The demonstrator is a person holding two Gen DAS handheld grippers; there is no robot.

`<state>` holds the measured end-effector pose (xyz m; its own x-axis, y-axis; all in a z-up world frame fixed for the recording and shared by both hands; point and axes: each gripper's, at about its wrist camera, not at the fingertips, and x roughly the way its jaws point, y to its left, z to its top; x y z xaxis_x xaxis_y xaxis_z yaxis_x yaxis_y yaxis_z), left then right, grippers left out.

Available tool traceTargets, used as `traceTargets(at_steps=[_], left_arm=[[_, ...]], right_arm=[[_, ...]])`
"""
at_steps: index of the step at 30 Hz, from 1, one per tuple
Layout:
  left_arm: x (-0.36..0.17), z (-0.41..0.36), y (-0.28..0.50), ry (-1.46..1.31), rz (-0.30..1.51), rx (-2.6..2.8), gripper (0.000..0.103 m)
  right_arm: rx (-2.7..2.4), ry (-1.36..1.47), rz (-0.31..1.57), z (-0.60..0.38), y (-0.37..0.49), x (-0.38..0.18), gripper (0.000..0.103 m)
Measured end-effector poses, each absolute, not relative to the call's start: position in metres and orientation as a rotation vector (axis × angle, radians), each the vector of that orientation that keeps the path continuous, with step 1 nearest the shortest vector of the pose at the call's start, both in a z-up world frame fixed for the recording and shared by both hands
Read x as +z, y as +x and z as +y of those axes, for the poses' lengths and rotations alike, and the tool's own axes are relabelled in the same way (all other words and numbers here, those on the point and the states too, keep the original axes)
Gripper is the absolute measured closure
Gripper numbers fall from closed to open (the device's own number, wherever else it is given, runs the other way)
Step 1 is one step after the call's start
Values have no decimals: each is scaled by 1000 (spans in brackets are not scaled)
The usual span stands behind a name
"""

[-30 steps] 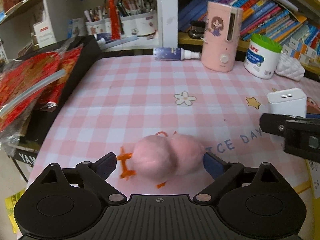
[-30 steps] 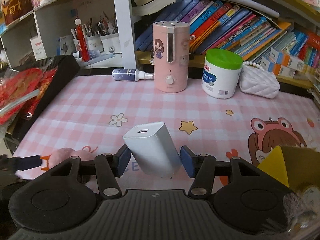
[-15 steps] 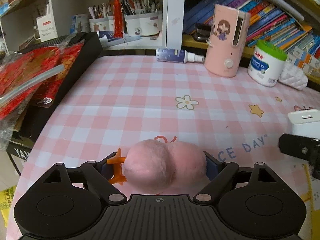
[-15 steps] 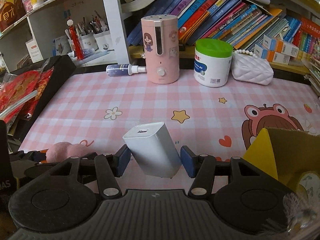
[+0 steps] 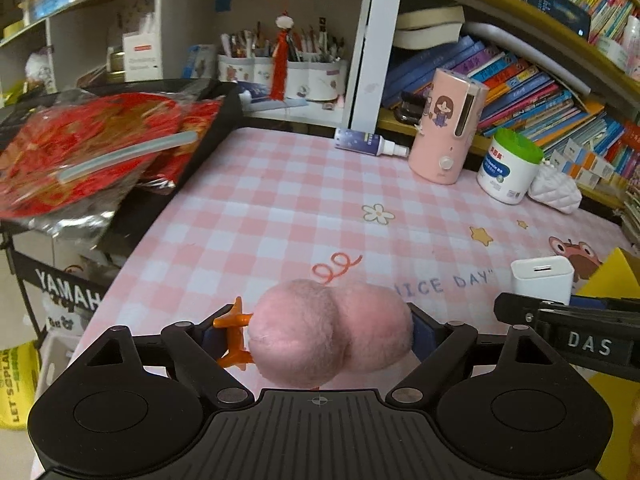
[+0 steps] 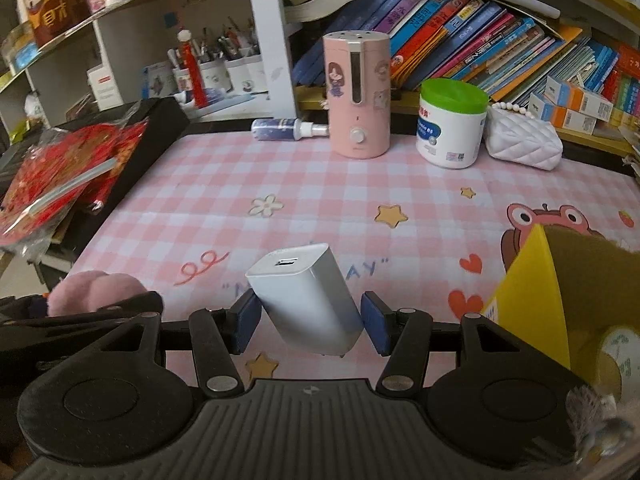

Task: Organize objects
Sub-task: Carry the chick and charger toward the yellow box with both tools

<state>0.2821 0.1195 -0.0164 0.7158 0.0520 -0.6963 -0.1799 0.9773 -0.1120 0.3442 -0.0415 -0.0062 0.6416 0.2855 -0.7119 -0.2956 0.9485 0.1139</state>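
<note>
Tongs both loaded: left gripper (image 5: 320, 330) pinches the pink plush toy (image 5: 330, 332), right gripper (image 6: 310, 316) clamps the white charger (image 6: 306, 298); keep both squeezes firm, carrying toward the yellow box (image 6: 532, 276) at right.

Left gripper (image 5: 320, 330): angled down, jaws just closed in, pads pressing both ends of a pink plush toy (image 5: 330, 332). Right gripper (image 6: 310, 320): angled down, clamped on a white charger (image 6: 306, 298), lifted.
</note>
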Motion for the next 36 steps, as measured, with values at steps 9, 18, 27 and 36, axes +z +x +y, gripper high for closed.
traceTargets(at_steps=[9, 18, 27, 36], left_arm=[[-2, 121, 216, -185, 738, 134, 16], [3, 123, 161, -194, 723, 151, 16], [3, 120, 104, -176, 717, 136, 16], [5, 120, 37, -170, 721, 139, 16]], right_arm=[[373, -50, 799, -47, 296, 1, 50], [364, -58, 811, -56, 240, 0, 50], [359, -59, 820, -54, 184, -2, 50], [369, -59, 845, -50, 118, -7, 50]])
